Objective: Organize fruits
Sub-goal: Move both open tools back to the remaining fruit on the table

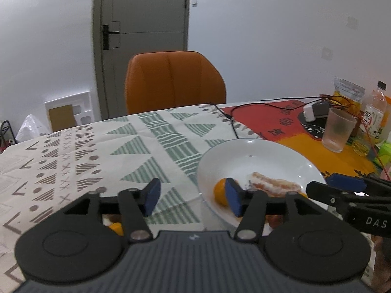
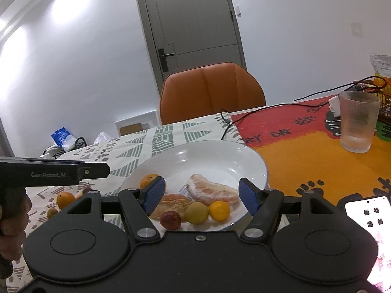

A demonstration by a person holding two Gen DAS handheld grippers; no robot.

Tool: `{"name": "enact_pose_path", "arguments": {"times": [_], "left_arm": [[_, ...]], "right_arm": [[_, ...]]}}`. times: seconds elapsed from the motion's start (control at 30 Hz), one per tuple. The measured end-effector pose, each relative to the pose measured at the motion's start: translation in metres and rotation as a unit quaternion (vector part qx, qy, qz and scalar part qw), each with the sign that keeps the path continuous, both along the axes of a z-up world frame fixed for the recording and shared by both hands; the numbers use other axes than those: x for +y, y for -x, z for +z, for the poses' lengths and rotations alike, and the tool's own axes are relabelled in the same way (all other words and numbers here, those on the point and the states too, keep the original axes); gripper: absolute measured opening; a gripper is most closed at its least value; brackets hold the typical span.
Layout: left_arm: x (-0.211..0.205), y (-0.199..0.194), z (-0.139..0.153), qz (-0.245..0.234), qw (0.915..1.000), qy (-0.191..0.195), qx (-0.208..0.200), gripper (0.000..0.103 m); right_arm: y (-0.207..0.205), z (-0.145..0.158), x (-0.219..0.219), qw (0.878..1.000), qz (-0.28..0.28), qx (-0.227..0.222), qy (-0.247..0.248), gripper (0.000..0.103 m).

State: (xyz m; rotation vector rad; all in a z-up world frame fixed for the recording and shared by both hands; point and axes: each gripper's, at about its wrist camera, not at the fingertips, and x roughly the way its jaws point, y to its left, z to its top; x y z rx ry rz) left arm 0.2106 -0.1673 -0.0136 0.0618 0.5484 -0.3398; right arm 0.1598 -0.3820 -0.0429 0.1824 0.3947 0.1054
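Left wrist view: left gripper [image 1: 191, 199] spread wide, holding nothing, hovering over the patterned tabletop [image 1: 146, 146] at the near left rim of the white plate [image 1: 256, 151]. On the plate, a peeled citrus piece [image 1: 273, 186] and a small orange [image 1: 220, 193]. Right gripper [image 1: 347, 183] entering from the right edge over the plate's rim; spread not clear here.

Right wrist view: right gripper [image 2: 201, 195] spread wide, empty, above the plate's [image 2: 207, 156] near side. Inside: peeled citrus piece [image 2: 212, 191], yellow kumquat [image 2: 220, 210], greenish fruit [image 2: 196, 212], red fruit [image 2: 170, 219], small orange [image 2: 149, 180]. More small fruits [image 2: 65, 200] left on the cloth. Frosted cup [image 2: 358, 122] far right.
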Motion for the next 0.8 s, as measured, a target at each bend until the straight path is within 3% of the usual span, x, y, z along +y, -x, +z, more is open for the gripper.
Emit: {"name": "enact_pose_path", "arguments": {"times": [0.17,0.3,0.47,0.8], "left_arm": [[0.014,0.006,0.002,0.016,0.9999,0.004,-0.001,0.077],[0.025,0.010,0.003,0.023,0.9997,0.001,0.000,0.081],[0.041,0.014,0.001,0.040,0.9992,-0.002,0.000,0.083],[0.073,0.021,-0.004,0.069,0.9976,0.001,0.008,0.084]], "right_arm": [[0.000,0.001,0.007,1.000,0.008,0.003,0.001,0.067],[0.000,0.000,0.015,1.000,0.016,0.005,0.004,0.069],[0.002,0.001,0.027,1.000,0.028,0.005,0.009,0.074],[-0.001,0.002,0.054,0.998,0.058,0.008,0.019,0.076]]}}
